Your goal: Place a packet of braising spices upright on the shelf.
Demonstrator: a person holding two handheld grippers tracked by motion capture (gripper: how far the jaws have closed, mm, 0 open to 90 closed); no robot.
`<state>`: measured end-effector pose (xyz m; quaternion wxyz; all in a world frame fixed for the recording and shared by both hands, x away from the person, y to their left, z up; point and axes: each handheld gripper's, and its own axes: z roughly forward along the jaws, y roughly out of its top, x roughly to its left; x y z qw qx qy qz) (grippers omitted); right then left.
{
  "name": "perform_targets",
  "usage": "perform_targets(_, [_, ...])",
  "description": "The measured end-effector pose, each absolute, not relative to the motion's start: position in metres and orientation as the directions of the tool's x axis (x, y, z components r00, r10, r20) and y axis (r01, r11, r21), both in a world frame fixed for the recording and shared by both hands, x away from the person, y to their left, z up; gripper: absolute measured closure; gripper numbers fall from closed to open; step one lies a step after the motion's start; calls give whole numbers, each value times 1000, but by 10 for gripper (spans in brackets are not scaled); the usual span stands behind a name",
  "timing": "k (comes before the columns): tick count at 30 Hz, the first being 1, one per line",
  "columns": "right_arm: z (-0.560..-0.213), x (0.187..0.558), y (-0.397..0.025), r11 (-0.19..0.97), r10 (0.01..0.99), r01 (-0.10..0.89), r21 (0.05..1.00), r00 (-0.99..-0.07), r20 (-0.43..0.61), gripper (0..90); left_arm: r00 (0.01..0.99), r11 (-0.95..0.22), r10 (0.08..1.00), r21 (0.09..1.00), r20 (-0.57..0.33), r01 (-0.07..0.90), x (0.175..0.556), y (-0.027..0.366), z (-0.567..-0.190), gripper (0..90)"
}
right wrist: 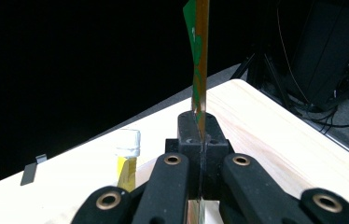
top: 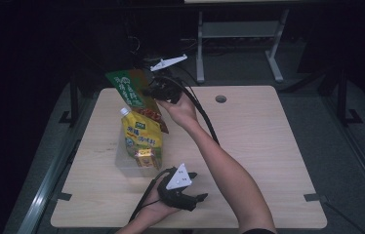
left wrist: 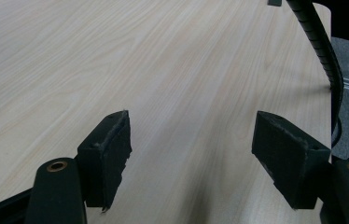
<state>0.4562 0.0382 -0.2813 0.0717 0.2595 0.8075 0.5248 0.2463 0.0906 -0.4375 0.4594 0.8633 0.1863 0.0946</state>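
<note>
left gripper (top: 183,187) low over near counter (top: 268,156), jaws wide apart, empty | clear bin (top: 122,163) with yellow pouch (top: 141,136) mid-counter | right gripper (right wrist: 199,140) clamped green packet (top: 128,87) above bin | judged: lower in, then release

Your table (left wrist: 172,60) showed pale wood-grain laminate, smooth and matt. Your left gripper's pads (left wrist: 112,149) were matt black foam, edges frayed. The green packet (top: 129,87) looked like glossy printed film; the yellow pouch (top: 142,136) likewise, with a white plastic cap (right wrist: 128,142).
</note>
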Motion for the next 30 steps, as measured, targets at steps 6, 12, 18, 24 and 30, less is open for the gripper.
perform_targets(6, [-293, 459, 46, 312, 487, 362, 879, -855, 180, 900, 912, -511, 410, 825, -13, 241, 249, 92, -441, 276])
perform_targets(12, [-308, 462, 49, 331, 489, 378, 864, -852, 186, 900, 913, -513, 407, 825, -10, 237, 249, 92, -441, 277])
perform_targets(18, [-318, 463, 46, 325, 499, 395, 859, -844, 199, 899, 913, -517, 408, 824, -3, 234, 249, 92, -441, 277])
perform_targets(24, [-318, 461, 42, 337, 502, 392, 856, -844, 189, 888, 912, -516, 410, 823, -5, 236, 249, 92, -441, 277])
perform_targets(30, [-318, 460, 44, 347, 507, 411, 843, -838, 200, 821, 910, -515, 415, 824, -2, 237, 250, 93, -441, 277])
